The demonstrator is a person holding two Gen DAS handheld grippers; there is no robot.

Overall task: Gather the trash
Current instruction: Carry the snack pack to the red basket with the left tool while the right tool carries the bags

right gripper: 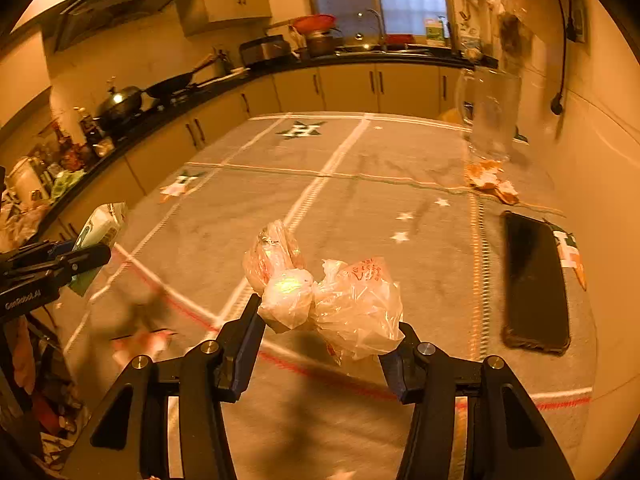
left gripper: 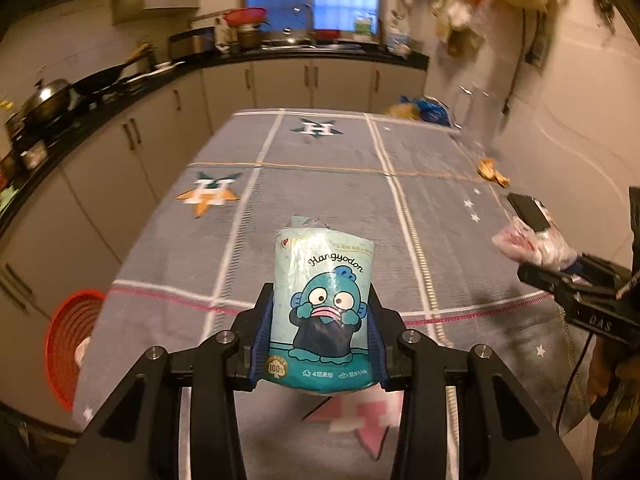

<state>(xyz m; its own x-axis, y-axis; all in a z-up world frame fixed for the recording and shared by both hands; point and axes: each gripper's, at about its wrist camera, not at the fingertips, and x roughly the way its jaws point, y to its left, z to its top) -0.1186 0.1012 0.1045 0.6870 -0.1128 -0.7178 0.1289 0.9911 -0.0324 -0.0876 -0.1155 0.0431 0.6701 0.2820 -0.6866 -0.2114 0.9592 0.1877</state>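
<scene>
A pale blue tissue pack [left gripper: 324, 256] with a cartoon fish stands upright between the fingers of my left gripper [left gripper: 319, 288], which is shut on it above the grey tablecloth [left gripper: 328, 184]. My right gripper [right gripper: 328, 312] is shut on a crumpled clear plastic bag [right gripper: 356, 300], also held above the cloth. Each gripper shows in the other's view: the right gripper [left gripper: 560, 272] with its bag [left gripper: 528, 242] at the right edge, the left gripper [right gripper: 80, 256] with its pack [right gripper: 102, 224] at the left edge. Orange peel scraps [right gripper: 490, 180] lie on the cloth far right.
A black phone [right gripper: 534, 280] lies near the table's right edge by the wall. A glass mug [right gripper: 490, 116] stands behind the peels. A red basket [left gripper: 72, 340] sits on the floor left of the table. Kitchen counters with pots run along the left and back.
</scene>
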